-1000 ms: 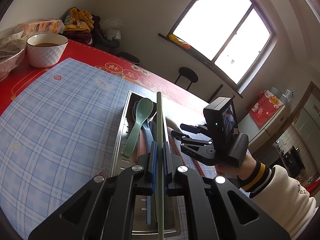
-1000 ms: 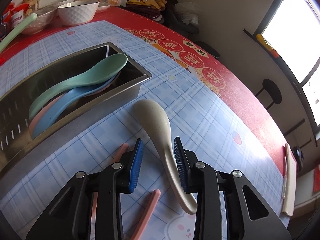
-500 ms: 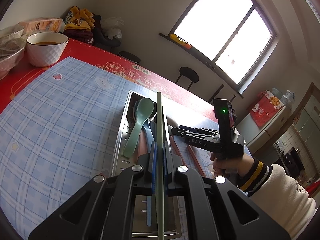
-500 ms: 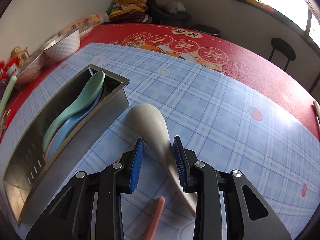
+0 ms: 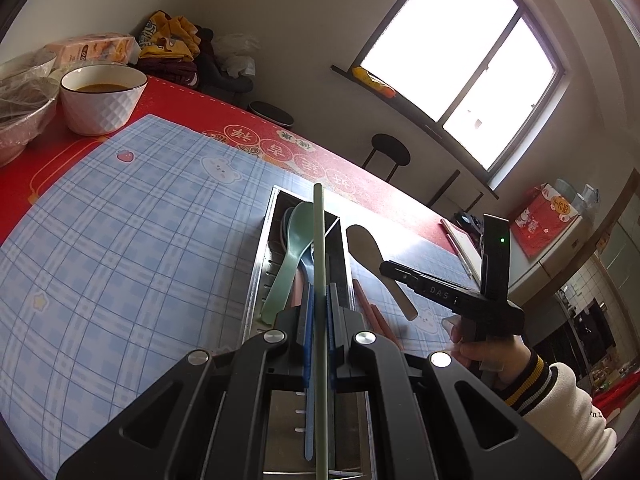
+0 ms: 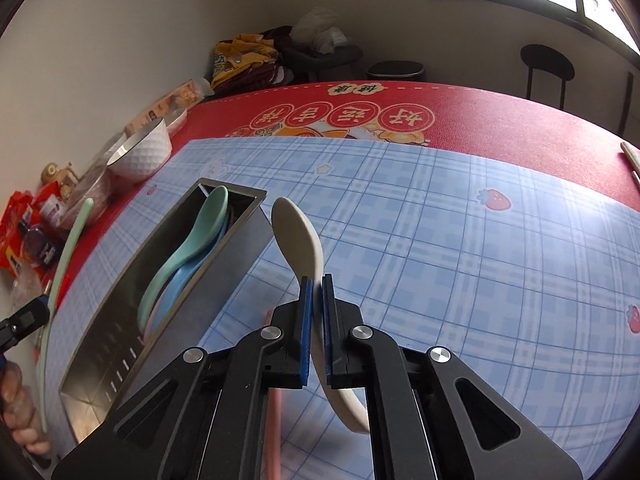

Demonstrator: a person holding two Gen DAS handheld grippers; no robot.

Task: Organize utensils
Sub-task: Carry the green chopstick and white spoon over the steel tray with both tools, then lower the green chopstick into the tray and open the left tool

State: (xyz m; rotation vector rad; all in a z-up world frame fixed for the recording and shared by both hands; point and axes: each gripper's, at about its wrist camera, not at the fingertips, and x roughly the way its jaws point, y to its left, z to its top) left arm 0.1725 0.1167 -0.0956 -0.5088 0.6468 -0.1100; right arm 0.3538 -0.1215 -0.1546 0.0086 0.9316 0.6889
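A steel utensil box lies on the blue checked mat and holds a green spoon over blue and pink ones. My left gripper is shut on a pale green chopstick, held above the box; the chopstick also shows in the right wrist view. My right gripper is shut on the handle of a beige spoon, just right of the box. Pink chopsticks lie on the mat beside the box.
A white bowl of broth and a foil-covered bowl stand at the mat's far left. Snack packets lie at the table's left edge. A pile of clothes, stools and a window stand beyond the red tablecloth.
My right gripper has closed on the beige spoon's handle and turned to the left. The spoon now looks tilted up off the mat. My left gripper keeps the green chopstick over the box.
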